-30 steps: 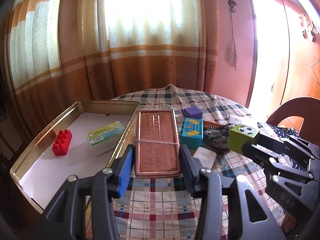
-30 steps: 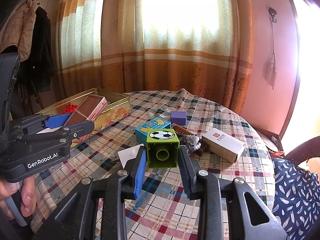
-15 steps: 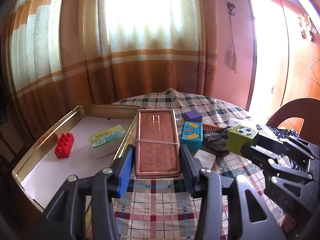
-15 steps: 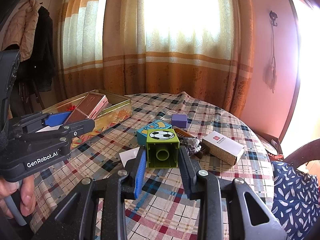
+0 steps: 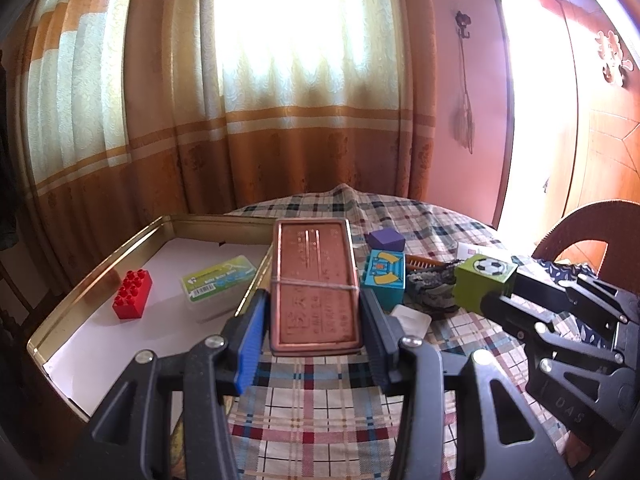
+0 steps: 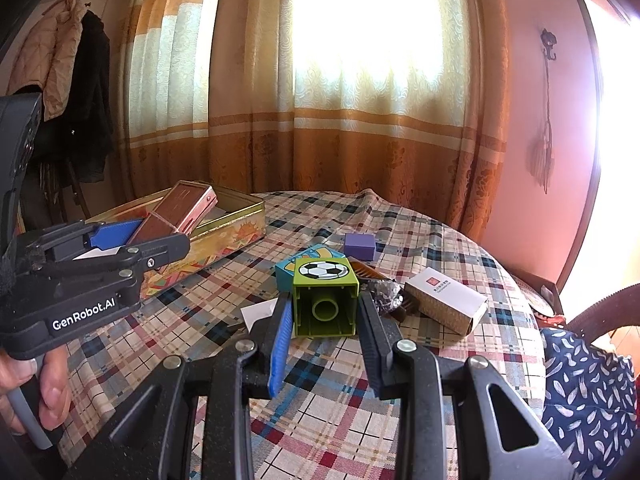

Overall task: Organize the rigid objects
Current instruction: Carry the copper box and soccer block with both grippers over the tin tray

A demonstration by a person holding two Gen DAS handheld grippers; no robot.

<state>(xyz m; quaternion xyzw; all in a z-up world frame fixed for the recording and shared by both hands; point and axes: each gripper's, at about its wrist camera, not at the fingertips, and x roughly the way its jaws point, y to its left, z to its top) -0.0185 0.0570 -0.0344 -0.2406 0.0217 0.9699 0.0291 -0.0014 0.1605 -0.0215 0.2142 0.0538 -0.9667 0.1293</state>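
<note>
So, both claws loaded: the left gripper (image 5: 314, 316) is pinching a copper-coloured tin case (image 5: 314, 284) with a rubber band around it, lower centre of the left wrist view, held clear of the cloth with its far end at the rim of the gold tray (image 5: 100, 264). The right gripper (image 6: 324, 320) is clamped on a green football block (image 6: 324, 298), hollow underside facing the camera, centre of the right wrist view, lifted above the plaid tablecloth (image 6: 340, 420). Done so far, by the look of it: the tray at left of the left view already has a red brick (image 5: 133, 294) and a green-white card case (image 5: 219, 278) on its white liner. In hand: two items, neither dropped in yet. Left on the cloth, centre-right: a teal printed block (image 5: 385, 282), a purple cube (image 5: 386, 239), a white-and-gold carton (image 6: 444, 305), a brown comb (image 6: 366, 270) partly hidden, a dark crumpled wad (image 6: 386, 294) (can't tell what) and a small white flat piece (image 5: 410, 318). I'd call it under halfway; the tray has plenty of free liner.
</note>
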